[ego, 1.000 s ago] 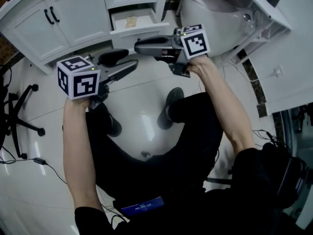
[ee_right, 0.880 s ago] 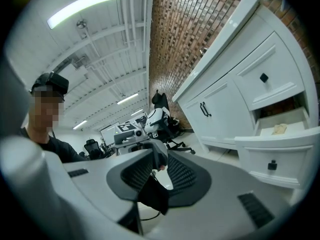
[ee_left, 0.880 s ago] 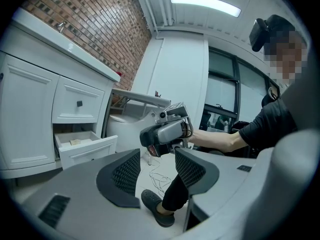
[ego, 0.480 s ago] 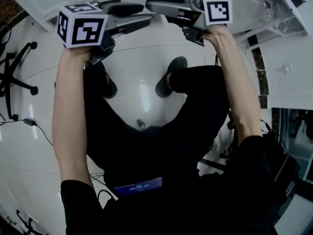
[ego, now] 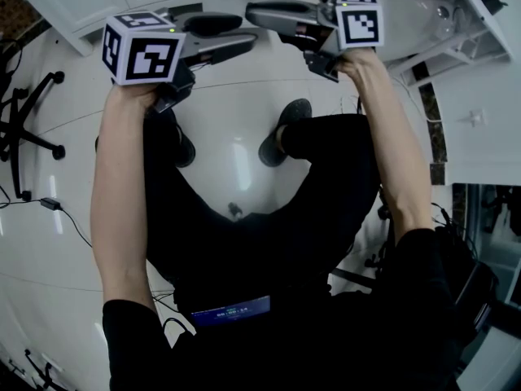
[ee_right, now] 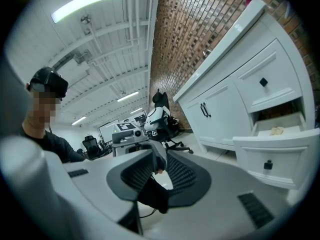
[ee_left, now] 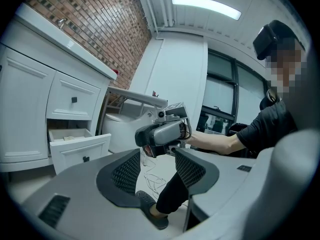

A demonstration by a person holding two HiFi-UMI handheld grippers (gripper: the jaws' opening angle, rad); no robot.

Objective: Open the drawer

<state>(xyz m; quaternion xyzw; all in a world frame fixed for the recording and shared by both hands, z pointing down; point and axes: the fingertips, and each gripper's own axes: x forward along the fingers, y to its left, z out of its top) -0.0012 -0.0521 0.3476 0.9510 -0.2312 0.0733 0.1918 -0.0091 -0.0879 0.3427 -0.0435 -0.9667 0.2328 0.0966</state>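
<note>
Left hand-held gripper [ego: 242,31], right hand-held gripper [ego: 254,13] higher in view than before; both part-open, empty.

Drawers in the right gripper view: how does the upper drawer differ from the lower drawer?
The upper drawer is shut, flush with the cabinet front; the lower drawer is pulled out. The lower drawer shows its inside, where a pale item lies; the upper drawer shows nothing of its inside. Both are white, each with one small dark knob in the middle of its front.
</note>
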